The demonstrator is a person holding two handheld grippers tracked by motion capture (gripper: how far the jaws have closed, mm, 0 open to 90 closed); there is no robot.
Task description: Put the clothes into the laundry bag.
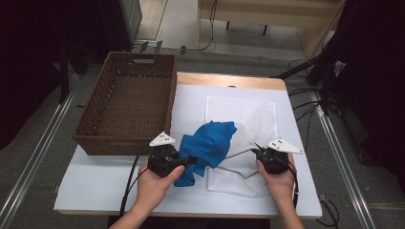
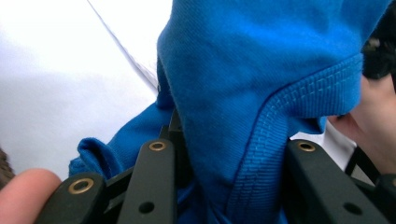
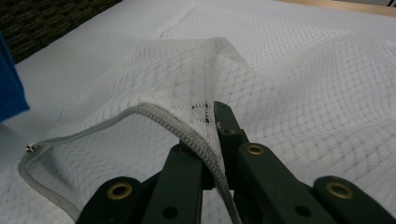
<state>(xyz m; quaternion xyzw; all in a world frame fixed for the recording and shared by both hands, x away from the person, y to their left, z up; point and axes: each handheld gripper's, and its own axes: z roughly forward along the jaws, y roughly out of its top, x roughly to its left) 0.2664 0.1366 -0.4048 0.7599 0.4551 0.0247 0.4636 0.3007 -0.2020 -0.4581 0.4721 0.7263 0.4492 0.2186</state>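
Gripping blue garment (image 2: 261,84), left gripper (image 1: 190,161) has fingers (image 2: 156,179) clenched on bunched fabric; cloth hangs from them over counter (image 1: 95,181), beside open mouth of white mesh laundry bag (image 1: 243,119). Right gripper (image 1: 256,151) fingers (image 3: 224,123) pinched tight on bag's zipper edge (image 3: 154,116), lifting upper layer off lower. Garment sits between both grippers. Brown wicker basket (image 1: 95,114) stands beyond left gripper.

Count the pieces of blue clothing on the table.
1: the blue garment hangs bunched from the left gripper, beside the white mesh bag whose mouth the right gripper lifts. The basket looks empty.
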